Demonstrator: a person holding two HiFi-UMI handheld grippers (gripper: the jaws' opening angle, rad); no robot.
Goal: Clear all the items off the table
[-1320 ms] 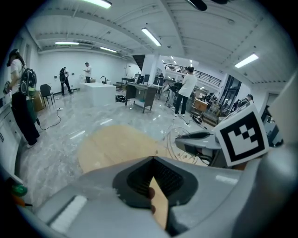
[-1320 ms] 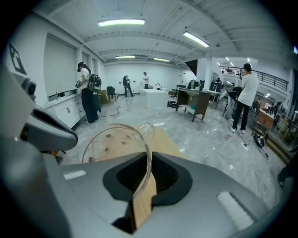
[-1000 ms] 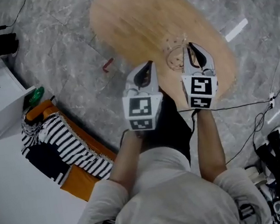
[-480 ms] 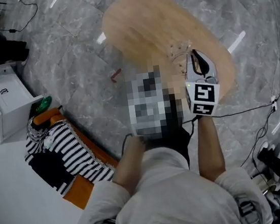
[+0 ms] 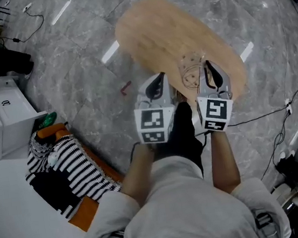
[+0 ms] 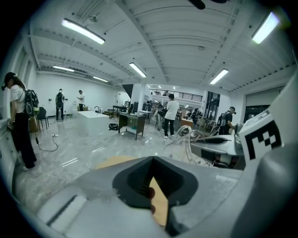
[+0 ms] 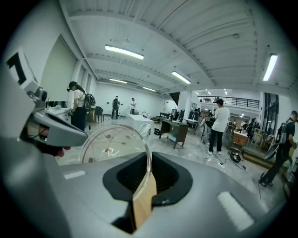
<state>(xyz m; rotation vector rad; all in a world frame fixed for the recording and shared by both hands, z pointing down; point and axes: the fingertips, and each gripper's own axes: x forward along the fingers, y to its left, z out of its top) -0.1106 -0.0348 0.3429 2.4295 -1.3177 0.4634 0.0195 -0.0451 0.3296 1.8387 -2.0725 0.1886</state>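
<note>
My right gripper (image 5: 206, 66) is clamped on the right rim of the clear glass plate (image 5: 188, 73), which lies face up at the near-right end of the oval wooden surface (image 5: 153, 28). My left gripper (image 5: 159, 77) is closed and empty. Grey marble floor (image 5: 79, 81) underneath.

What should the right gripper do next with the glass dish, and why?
Probably carry the glass dish away from the table. The right gripper is shut on its rim, and nothing else shows on the tabletop.
</note>
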